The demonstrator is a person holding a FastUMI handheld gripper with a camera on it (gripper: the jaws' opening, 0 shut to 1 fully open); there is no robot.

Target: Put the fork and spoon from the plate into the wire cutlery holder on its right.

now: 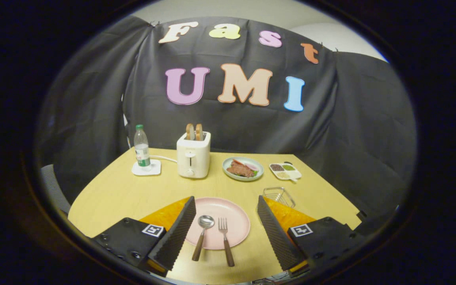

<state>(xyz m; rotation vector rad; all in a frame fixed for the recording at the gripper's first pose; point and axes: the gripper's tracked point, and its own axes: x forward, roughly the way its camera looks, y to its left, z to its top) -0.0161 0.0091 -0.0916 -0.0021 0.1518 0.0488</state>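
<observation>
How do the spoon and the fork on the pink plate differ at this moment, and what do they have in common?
The spoon has a rounded bowl; the fork ends in tines. The spoon lies left and leans, handle angled left; the fork lies right, handle angled slightly right. Both have metal heads and brown handles, heads on the pink plate, handles overhanging its near rim. Both lie between the fingers of the open gripper, neither gripped; the wire cutlery holder stands beyond the right finger.

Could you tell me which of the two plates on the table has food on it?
The green plate beside the toaster; the pink plate between the open fingers carries cutlery.
</observation>
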